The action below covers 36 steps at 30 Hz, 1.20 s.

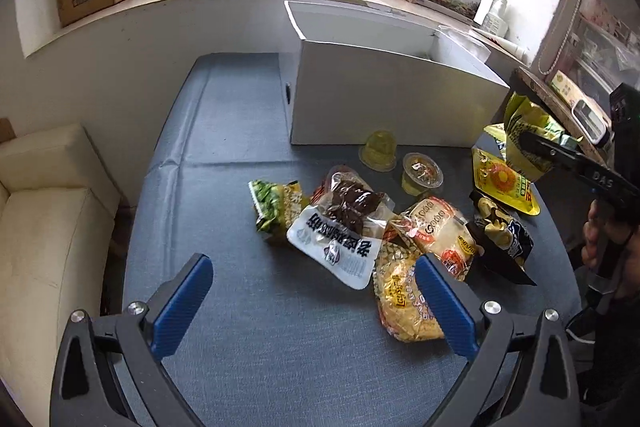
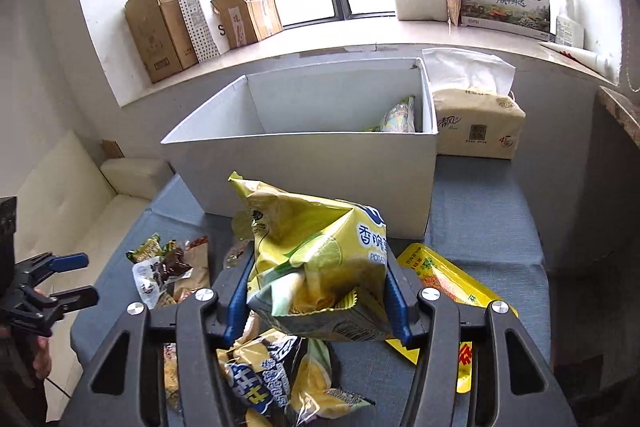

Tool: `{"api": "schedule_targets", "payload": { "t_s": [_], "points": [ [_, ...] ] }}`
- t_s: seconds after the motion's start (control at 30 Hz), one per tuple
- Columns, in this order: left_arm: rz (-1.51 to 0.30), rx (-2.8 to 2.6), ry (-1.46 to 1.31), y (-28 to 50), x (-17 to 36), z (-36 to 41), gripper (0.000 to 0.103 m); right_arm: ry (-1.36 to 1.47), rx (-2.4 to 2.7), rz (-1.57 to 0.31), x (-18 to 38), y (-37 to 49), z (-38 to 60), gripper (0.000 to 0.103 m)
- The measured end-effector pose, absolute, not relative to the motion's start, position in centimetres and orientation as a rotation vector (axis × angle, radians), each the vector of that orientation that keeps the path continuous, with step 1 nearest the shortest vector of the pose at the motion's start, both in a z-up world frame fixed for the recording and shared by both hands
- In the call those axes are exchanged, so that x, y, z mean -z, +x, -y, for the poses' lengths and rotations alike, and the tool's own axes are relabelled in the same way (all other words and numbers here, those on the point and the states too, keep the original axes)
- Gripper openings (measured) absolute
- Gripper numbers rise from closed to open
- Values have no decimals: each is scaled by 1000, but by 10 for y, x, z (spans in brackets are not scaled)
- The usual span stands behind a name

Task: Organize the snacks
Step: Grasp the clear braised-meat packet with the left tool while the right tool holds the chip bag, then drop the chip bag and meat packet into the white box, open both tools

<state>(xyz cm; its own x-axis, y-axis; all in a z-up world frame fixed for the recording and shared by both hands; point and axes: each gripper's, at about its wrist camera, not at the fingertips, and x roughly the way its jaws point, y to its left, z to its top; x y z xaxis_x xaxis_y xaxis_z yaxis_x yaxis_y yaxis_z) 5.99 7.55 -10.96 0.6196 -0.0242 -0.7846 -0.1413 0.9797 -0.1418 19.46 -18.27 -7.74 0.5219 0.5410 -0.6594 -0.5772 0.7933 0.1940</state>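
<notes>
Two hand-held grippers work over a table covered in blue-grey cloth, where loose snack packets lie in front of an open white box. The right gripper has its blue pads clamped on a yellow-green potato chip bag, lifted clear of the other packets and just short of the box's near wall. The bag's label shows Chinese characters and the letters "POTA". The left gripper hovers over the pile with its jaws wide apart and nothing between them.

The step in hand appears to be carrying the chip bag to the box, where one packet already rests in the far right corner. The next move likely calls for raising the bag over the near wall before letting go.

On the table lie a yellow Lay's bag, a clear pack of dark snacks with a white label, a green packet, a pack marked "Good", a dark chip bag, a flat yellow pouch and two jelly cups. A tissue pack stands beside the box; its print is too small to read. The right gripper's arm reads "DAS"
</notes>
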Motion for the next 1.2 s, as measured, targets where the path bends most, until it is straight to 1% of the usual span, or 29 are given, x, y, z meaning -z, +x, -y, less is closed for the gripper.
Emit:
{"api": "schedule_targets", "payload": {
  "t_s": [0.23, 0.4, 0.47, 0.5, 0.53, 0.6, 0.77, 0.9, 1.2],
  "points": [
    [-986, 141, -52, 128, 133, -63, 103, -28, -699, -720, 57, 155, 194, 60],
    [-1006, 263, 0, 153, 142, -63, 102, -22, -694, -710, 55, 142, 200, 60],
    [-1023, 292, 24, 157, 146, -61, 93, -13, -696, -709, 55, 139, 202, 60],
    [-1032, 305, 39, 158, 149, -60, 80, -7, -699, -708, 55, 139, 203, 60],
    [-1045, 317, 49, 158, 152, -58, 73, -5, -695, -708, 56, 139, 203, 60],
    [-1047, 335, 61, 158, 154, -56, 67, -5, -696, -712, 57, 139, 203, 60],
    [-1044, 379, 56, 164, 155, -61, 68, -14, -701, -720, 59, 137, 201, 60],
    [-1024, 364, 40, 158, 150, -64, 65, -18, -697, -719, 59, 134, 201, 60],
    [-869, 271, 8, 116, 93, -65, 65, -21, -690, -702, 55, 129, 199, 60]
  ]
}}
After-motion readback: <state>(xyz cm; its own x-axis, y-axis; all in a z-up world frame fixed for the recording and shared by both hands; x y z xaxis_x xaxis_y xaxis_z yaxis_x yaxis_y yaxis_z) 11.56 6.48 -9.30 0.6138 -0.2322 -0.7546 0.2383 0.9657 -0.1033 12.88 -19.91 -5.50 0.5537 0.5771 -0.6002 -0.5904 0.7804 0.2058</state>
